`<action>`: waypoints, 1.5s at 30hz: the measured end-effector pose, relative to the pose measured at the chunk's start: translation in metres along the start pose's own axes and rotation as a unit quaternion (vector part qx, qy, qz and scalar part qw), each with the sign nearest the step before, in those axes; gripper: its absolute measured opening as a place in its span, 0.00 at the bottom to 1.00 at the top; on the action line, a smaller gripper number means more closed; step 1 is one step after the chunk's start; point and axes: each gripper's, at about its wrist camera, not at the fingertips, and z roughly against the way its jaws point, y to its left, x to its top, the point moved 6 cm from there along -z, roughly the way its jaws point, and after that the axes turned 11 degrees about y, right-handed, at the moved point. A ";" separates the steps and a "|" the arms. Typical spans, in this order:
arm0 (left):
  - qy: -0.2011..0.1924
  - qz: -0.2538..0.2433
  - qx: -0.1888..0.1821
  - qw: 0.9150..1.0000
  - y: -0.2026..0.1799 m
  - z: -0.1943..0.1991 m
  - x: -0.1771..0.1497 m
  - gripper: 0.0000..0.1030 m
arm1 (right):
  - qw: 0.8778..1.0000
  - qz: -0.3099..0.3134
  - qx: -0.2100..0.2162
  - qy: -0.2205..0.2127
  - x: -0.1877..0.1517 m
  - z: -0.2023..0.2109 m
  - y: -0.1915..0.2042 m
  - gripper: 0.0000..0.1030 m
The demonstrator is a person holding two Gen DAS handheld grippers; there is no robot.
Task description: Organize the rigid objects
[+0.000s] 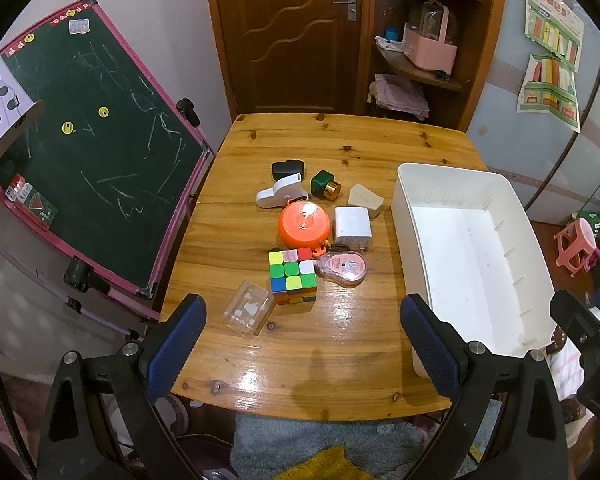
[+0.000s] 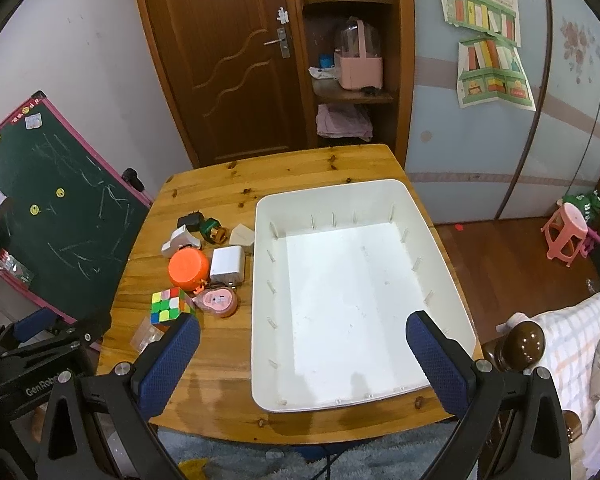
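Small objects lie clustered on the wooden table [image 1: 300, 368]: a Rubik's cube [image 1: 293, 276], a clear plastic box [image 1: 247, 309], an orange round case [image 1: 303, 225], a white charger [image 1: 352, 225], a pink oval item [image 1: 342, 269], a green bottle [image 1: 325, 185], a black adapter [image 1: 287, 168], a white device [image 1: 280, 193] and a beige wedge [image 1: 365, 199]. An empty white bin [image 2: 356, 288] stands to their right. My left gripper [image 1: 302, 344] is open and empty, above the table's near edge. My right gripper [image 2: 302, 356] is open and empty over the bin's near end.
A green chalkboard with a pink frame [image 1: 88, 152] leans left of the table. A brown door [image 1: 292, 32] and shelves [image 1: 420, 40] stand behind it. A pink stool [image 2: 566, 236] is on the floor at right. A bedpost [image 2: 524, 344] is near right.
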 end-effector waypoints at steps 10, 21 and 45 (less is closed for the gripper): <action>0.001 -0.002 -0.001 1.000 0.003 0.001 0.001 0.95 | 1.000 -0.002 -0.012 -0.001 -0.001 0.001 -0.004 1.00; 0.001 -0.004 0.000 1.000 0.002 0.001 -0.002 0.95 | 1.000 -0.005 -0.018 0.001 -0.002 0.000 -0.005 1.00; 0.011 -0.007 -0.004 1.000 0.001 -0.007 -0.005 0.95 | 1.000 -0.004 -0.029 -0.003 -0.004 0.000 -0.004 1.00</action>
